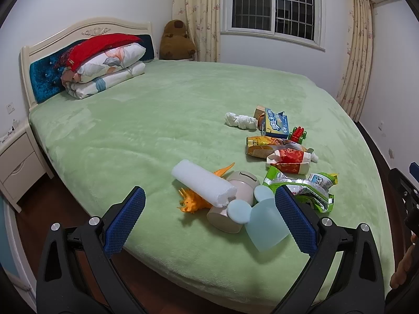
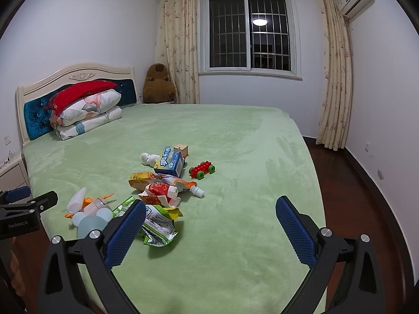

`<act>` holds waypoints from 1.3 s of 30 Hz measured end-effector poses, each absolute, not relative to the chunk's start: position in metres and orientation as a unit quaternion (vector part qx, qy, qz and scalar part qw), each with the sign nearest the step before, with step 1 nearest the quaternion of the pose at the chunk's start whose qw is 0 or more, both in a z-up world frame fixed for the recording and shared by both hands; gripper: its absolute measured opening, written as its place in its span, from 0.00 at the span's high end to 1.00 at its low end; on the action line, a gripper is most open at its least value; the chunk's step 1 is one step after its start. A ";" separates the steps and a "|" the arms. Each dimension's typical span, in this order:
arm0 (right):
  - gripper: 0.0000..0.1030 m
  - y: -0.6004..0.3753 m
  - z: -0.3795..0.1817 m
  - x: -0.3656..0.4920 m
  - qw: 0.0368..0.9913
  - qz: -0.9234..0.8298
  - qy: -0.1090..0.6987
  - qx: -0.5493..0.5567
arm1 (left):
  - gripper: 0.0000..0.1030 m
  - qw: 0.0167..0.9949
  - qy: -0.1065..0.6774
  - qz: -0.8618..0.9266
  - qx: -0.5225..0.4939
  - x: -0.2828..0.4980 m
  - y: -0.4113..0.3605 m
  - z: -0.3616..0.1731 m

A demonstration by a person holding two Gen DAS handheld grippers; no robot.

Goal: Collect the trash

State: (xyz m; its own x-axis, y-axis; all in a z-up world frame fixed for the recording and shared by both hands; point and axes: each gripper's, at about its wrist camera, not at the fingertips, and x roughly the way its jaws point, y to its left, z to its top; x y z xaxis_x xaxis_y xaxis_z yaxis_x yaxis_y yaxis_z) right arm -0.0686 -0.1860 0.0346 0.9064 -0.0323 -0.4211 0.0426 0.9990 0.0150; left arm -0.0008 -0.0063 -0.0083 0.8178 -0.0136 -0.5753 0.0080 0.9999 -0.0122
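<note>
Trash lies on the green bed: a crumpled white tissue, a blue snack box, an orange wrapper, a red-white pouch, a green wrapper and a white foam piece. My left gripper is open, empty, just short of the foam piece. My right gripper is open and empty; its left finger overlaps the green wrapper. The tissue, box and pouch lie beyond it.
Toys mix with the trash: an orange dinosaur, a beige mouse-shaped item with blue ears, a red block car, a wooden cube. Folded quilts sit by the headboard. A nightstand stands at the left.
</note>
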 end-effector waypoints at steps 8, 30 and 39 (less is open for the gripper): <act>0.05 -0.186 0.034 -0.068 0.976 -0.021 0.215 0.012 | 0.06 0.953 0.304 -0.009 -0.003 0.002 -0.005 -0.004; 0.05 -0.185 0.037 -0.070 0.976 -0.024 0.216 0.014 | 0.06 0.952 0.304 -0.008 -0.001 0.002 -0.005 -0.004; 0.05 -0.185 0.036 -0.070 0.976 -0.025 0.216 0.014 | 0.06 0.952 0.307 -0.008 -0.003 0.002 -0.006 -0.007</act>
